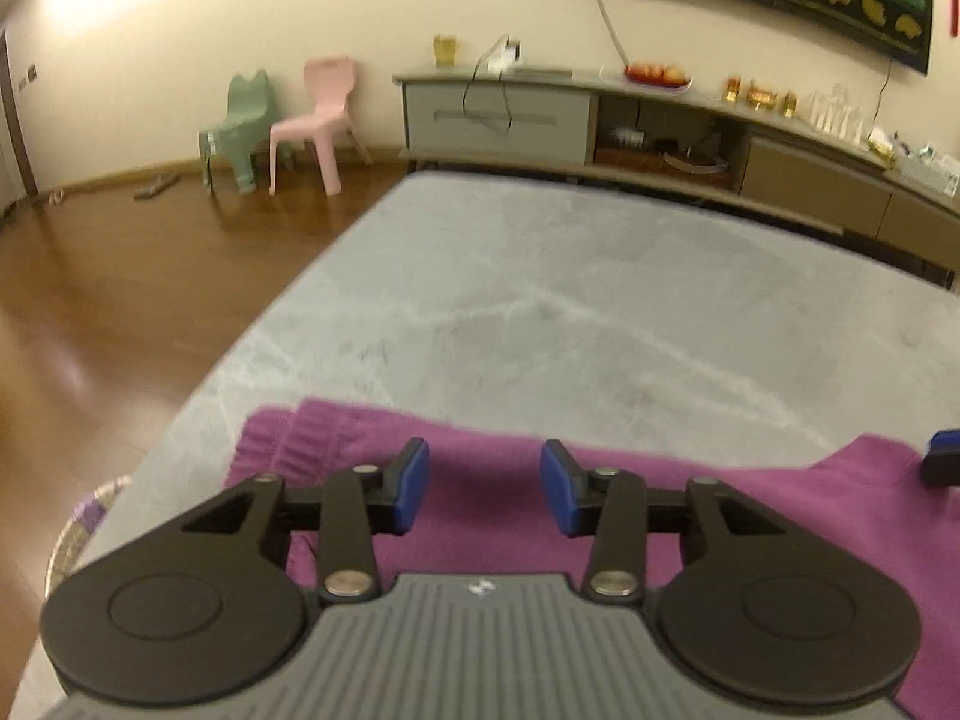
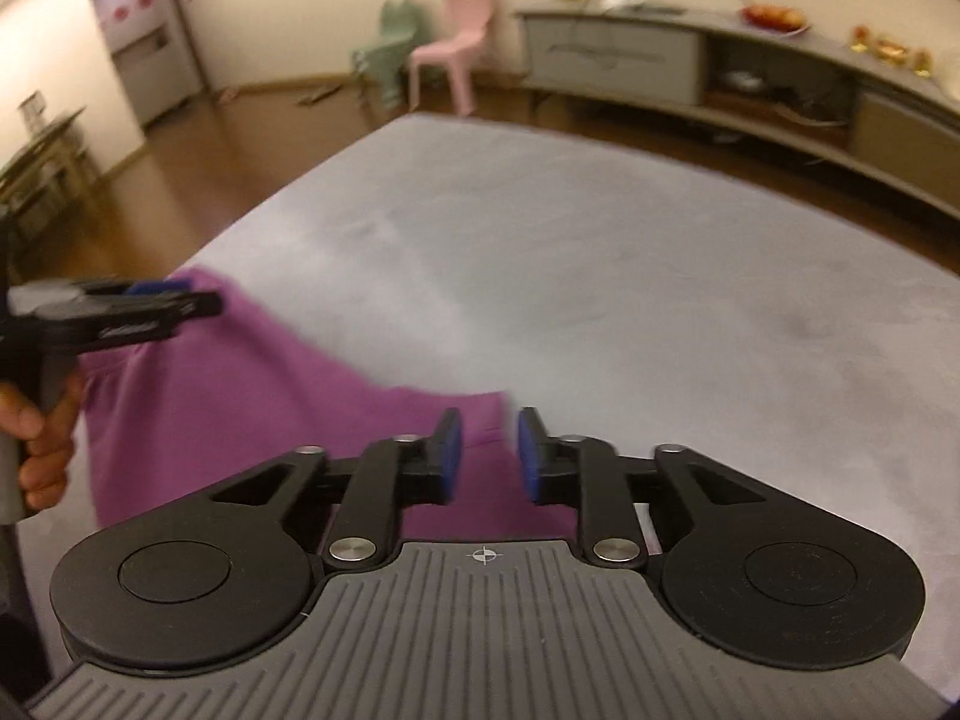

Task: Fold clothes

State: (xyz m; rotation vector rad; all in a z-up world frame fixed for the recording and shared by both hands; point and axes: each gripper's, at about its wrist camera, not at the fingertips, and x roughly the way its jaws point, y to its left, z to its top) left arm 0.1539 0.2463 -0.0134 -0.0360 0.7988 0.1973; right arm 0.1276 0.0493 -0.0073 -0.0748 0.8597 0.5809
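Note:
A purple garment (image 1: 492,468) lies flat on the grey padded surface (image 1: 600,300), near its front edge. My left gripper (image 1: 485,486) hovers over the garment's ribbed end, jaws open, nothing between the blue pads. In the right wrist view the same garment (image 2: 240,396) stretches to the left. My right gripper (image 2: 489,456) is over its right corner, with a narrow gap between the pads and the cloth lying below them, not pinched. The left gripper (image 2: 138,306) shows at the left edge, held by a hand (image 2: 36,438). A blue tip of the right gripper (image 1: 942,456) shows at the far right.
The grey surface (image 2: 600,240) extends far ahead, bare beyond the garment. Wooden floor (image 1: 120,300) lies to the left. A pink chair (image 1: 312,120), a green chair (image 1: 237,132) and a long low cabinet (image 1: 600,114) stand by the wall. A woven basket (image 1: 78,528) sits at the left.

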